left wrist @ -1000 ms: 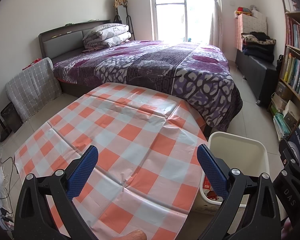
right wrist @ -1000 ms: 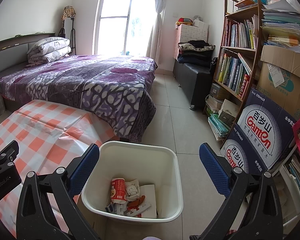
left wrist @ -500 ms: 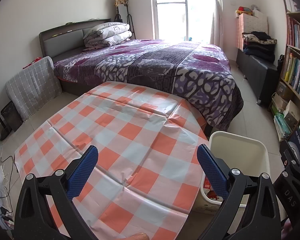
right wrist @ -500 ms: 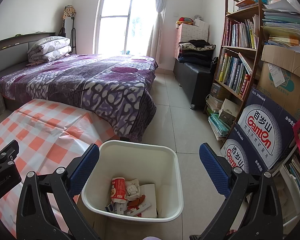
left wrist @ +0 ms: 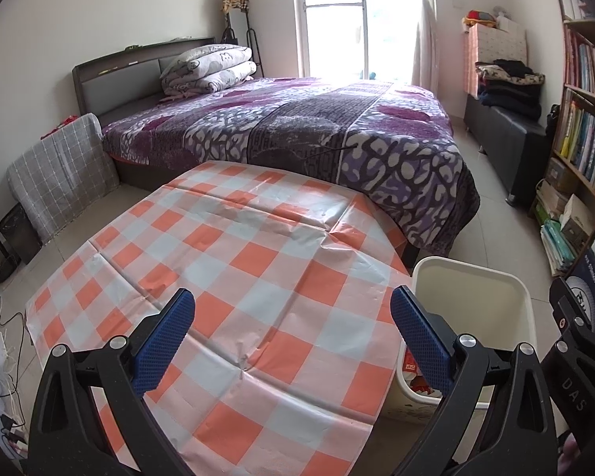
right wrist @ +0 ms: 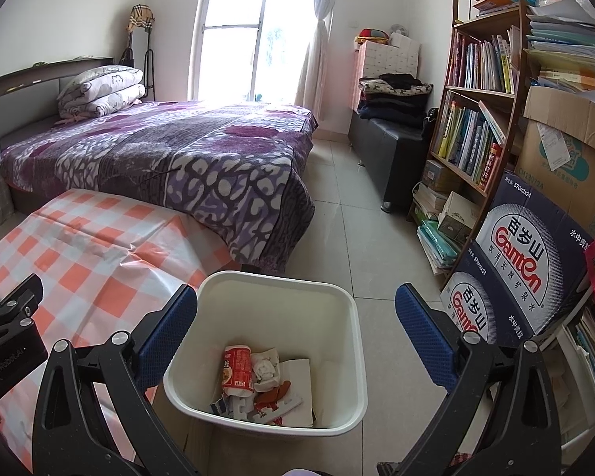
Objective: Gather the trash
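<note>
Blue-padded, the left gripper [left wrist: 291,333] gaped wide over the checked tablecloth [left wrist: 234,277], holding nothing. The right gripper [right wrist: 295,327] hung equally wide and empty above the white bin [right wrist: 349,357] beside the tabletop's right edge — trash [right wrist: 258,380] lay jumbled inside, individual pieces hard to distinguish.

worktop [left wrist: 258,277]: sits right in front of the bed [left wrist: 297,135]
bin [right wrist: 349,341]: on the floor just right of the worktop, trash [right wrist: 258,380] inside it
bookshelf [right wrist: 480,111]: along the right wall, boxes [right wrist: 527,261] stacked in front of it
bench [right wrist: 388,139]: behind the bookshelf, folded clothes [right wrist: 392,91] on it
</note>
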Available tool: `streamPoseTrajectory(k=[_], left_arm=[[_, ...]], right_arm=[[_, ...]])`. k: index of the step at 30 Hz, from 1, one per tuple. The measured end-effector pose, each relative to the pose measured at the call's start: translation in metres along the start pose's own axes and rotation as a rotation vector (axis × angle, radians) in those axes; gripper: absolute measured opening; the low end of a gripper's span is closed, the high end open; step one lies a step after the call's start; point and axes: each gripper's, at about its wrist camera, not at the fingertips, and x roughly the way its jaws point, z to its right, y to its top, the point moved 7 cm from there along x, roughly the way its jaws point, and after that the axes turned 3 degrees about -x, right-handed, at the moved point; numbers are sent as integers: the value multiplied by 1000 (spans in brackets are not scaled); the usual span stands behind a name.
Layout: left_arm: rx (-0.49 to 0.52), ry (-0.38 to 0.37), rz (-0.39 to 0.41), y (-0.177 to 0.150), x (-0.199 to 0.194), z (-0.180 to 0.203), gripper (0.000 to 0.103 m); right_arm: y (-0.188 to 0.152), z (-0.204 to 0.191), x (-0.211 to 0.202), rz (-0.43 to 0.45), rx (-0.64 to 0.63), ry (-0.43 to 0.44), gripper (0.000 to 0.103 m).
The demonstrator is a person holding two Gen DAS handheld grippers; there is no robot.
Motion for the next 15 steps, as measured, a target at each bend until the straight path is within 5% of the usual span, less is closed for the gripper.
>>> streamPoseTrajectory(k=[15], left_arm=[[-2,-30,-8,-5,-11,0,94]], right_arm=[[1,2,1,-5,1,2,96]])
